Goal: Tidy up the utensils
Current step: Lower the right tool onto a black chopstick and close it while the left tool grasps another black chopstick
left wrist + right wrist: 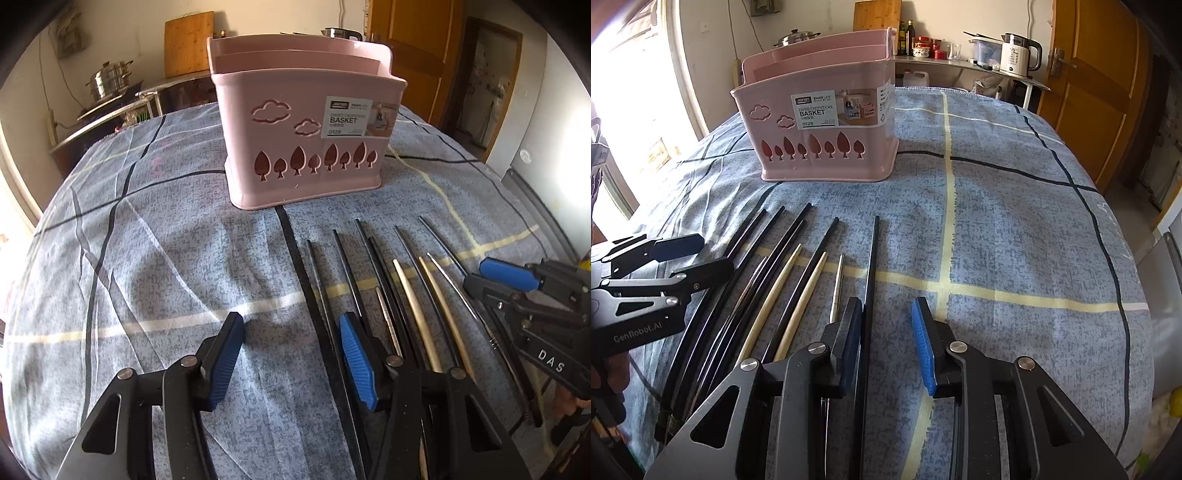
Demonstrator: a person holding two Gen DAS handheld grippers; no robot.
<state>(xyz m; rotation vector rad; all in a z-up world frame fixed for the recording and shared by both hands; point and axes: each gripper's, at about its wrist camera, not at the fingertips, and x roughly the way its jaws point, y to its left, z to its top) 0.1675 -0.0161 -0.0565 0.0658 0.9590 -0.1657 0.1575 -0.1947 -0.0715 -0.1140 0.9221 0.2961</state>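
A pink chopsticks basket (303, 147) stands upright on the blue checked cloth; it also shows in the right wrist view (820, 122). Several chopsticks lie side by side in front of it: black ones (362, 258), pale wooden ones (413, 295) and thin metal ones (458, 288); they also show in the right wrist view (783, 280). My left gripper (291, 328) is open and empty, low over the cloth at the left end of the row. My right gripper (886, 310) is open and empty, its left finger beside the rightmost black chopstick (872, 266).
The cloth-covered table (1015, 221) curves away to its edges on all sides. Behind stand a counter with a kettle (1019, 55), bottles and jars (923, 44), a steel pot (110, 77), a cutting board (188, 42) and a wooden door (1100, 85).
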